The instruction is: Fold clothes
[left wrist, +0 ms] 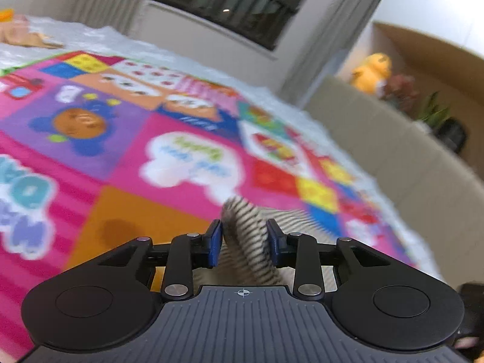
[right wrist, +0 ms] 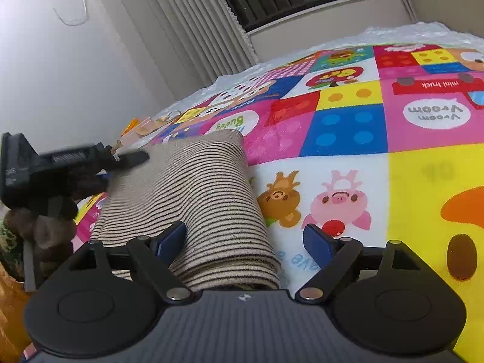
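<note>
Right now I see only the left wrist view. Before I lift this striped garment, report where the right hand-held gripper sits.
Observer: The right hand-held gripper is open, astride the near folded end of the striped garment.
Operator: Report its right finger.
Observer: That finger is off the fabric, over the play mat.
Operator: Describe how the garment lies.
Observer: It is folded into a long band that runs from the right gripper to the left hand-held gripper at its far corner.
</note>
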Action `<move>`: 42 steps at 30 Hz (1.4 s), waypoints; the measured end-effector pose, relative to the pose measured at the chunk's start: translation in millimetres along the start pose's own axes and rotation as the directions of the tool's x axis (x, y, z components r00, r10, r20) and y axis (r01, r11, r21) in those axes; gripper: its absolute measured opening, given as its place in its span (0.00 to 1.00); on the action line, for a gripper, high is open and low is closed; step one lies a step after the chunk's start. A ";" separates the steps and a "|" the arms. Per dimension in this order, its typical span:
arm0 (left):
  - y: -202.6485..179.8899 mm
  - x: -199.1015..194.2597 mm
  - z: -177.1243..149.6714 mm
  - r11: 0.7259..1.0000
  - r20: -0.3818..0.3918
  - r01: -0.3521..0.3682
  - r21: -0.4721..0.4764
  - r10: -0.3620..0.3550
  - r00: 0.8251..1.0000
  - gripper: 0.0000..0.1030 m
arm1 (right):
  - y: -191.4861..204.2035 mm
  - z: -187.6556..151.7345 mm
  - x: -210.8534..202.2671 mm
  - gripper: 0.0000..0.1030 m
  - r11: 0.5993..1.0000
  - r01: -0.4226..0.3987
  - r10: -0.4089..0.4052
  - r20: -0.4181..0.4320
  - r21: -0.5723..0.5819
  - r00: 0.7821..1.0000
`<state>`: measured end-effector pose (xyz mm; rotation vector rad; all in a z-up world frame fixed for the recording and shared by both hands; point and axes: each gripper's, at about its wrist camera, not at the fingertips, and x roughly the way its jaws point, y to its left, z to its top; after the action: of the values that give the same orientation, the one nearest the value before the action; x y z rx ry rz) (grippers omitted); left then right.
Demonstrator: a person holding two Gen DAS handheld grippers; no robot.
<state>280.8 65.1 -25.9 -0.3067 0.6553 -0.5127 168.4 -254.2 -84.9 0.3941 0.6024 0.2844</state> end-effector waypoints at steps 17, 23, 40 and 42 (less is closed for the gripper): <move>-38.8 -21.9 4.1 0.991 0.050 0.075 0.109 -0.081 0.995 0.54 | 72.9 10.5 -23.6 0.73 0.909 0.137 -0.102 0.108 -0.394 0.989; -11.8 9.9 -11.4 0.999 -0.049 0.021 0.037 -0.019 0.999 0.51 | 110.7 -5.4 -7.8 0.70 0.888 -0.059 0.040 -0.050 -0.456 0.998; -34.3 -45.9 -24.0 0.997 -0.096 -0.077 -0.006 0.076 0.992 0.84 | 110.2 -11.1 -0.8 0.76 0.856 -0.114 0.048 -0.141 -0.504 0.989; -34.1 -48.8 -28.7 0.997 -0.113 -0.055 -0.049 0.049 0.992 0.87 | 100.4 11.4 -11.4 0.83 0.885 -0.157 0.093 -0.164 -0.438 0.982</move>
<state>217.1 60.0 -8.7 -0.3108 0.7839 -0.4659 151.8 -172.4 -26.8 -0.0377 0.6275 0.5669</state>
